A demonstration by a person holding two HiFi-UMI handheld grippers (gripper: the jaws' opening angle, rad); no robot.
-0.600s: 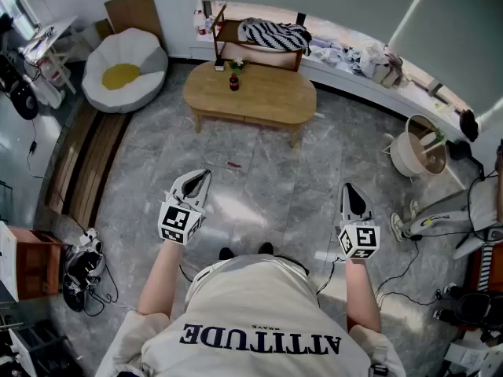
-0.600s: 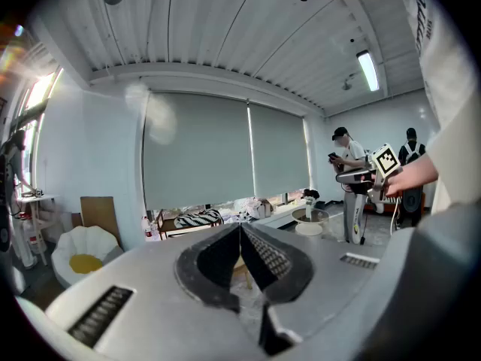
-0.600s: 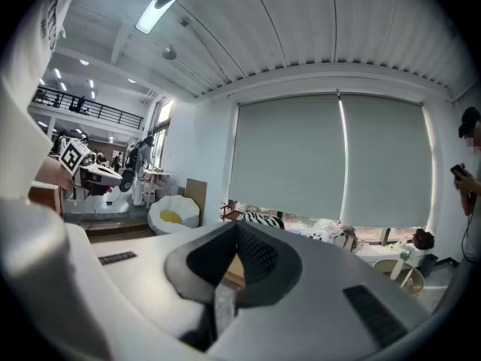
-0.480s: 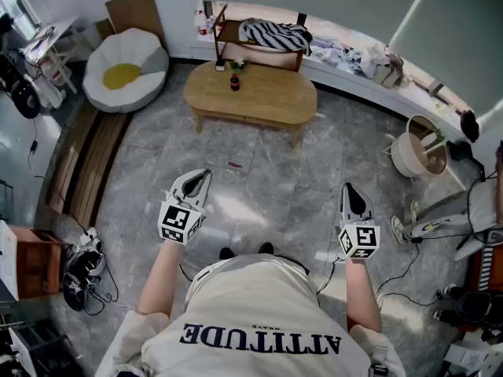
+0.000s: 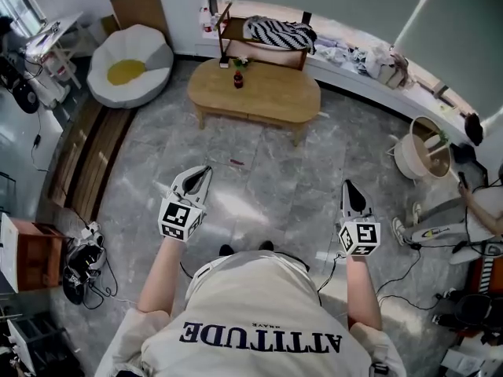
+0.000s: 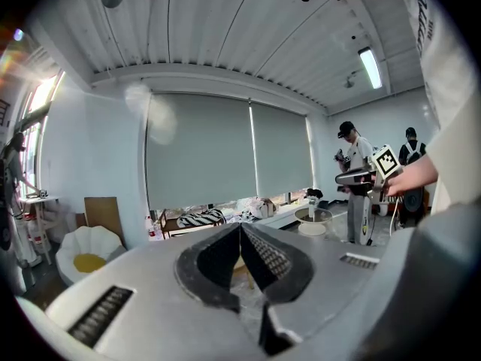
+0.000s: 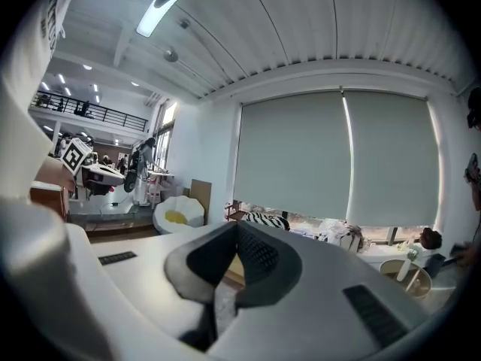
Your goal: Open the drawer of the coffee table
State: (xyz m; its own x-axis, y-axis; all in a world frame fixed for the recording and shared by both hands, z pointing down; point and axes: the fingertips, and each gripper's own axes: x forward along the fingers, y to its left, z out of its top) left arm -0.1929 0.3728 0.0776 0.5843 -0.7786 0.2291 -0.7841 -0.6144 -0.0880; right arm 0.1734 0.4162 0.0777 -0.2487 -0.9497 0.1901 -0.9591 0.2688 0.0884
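Grey marble floor (image 5: pixel 267 159) separates the oval surface (image 5: pixel 259 93) from left tongs (image 5: pixel 204 171) and right tongs (image 5: pixel 347 185), both pressed together and empty; walk close before parting either.

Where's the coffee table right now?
Head view, top centre: the coffee table stands some way ahead, with the egg-shaped floor cushion to its left and the shelf holding a striped cloth right behind it.
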